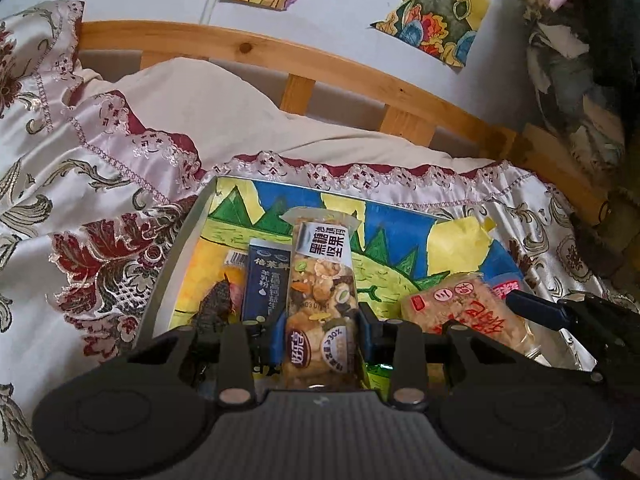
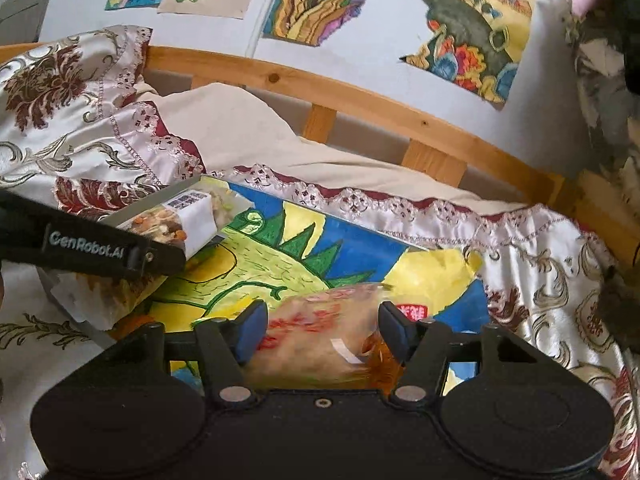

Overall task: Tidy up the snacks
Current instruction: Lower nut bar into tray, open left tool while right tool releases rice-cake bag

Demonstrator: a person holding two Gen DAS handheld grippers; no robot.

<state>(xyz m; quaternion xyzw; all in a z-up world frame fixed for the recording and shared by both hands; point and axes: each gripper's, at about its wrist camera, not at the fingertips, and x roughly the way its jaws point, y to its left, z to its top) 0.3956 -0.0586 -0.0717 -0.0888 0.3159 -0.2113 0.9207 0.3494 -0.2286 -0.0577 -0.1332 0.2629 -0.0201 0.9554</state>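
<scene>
On the bed's glossy embroidered bedspread (image 1: 100, 184) lies a shallow rectangular tray (image 1: 176, 256) lined with a bright crayon drawing. The left gripper (image 1: 320, 330) pinches a long clear nut bar (image 1: 320, 280) between its blue pads, above the tray. The right gripper (image 2: 322, 330) has its jaws set around a crinkly, blurred rice cake packet (image 2: 320, 340); contact cannot be told. A dark blue sachet (image 1: 266, 284) lies flat in the tray.

Tray wall (image 1: 176, 256) close left of left gripper (image 1: 320, 334); dark sachet (image 1: 266, 284) crowds that side. Painted tray floor (image 2: 320, 248) ahead of right gripper (image 2: 322, 330) lies open.
</scene>
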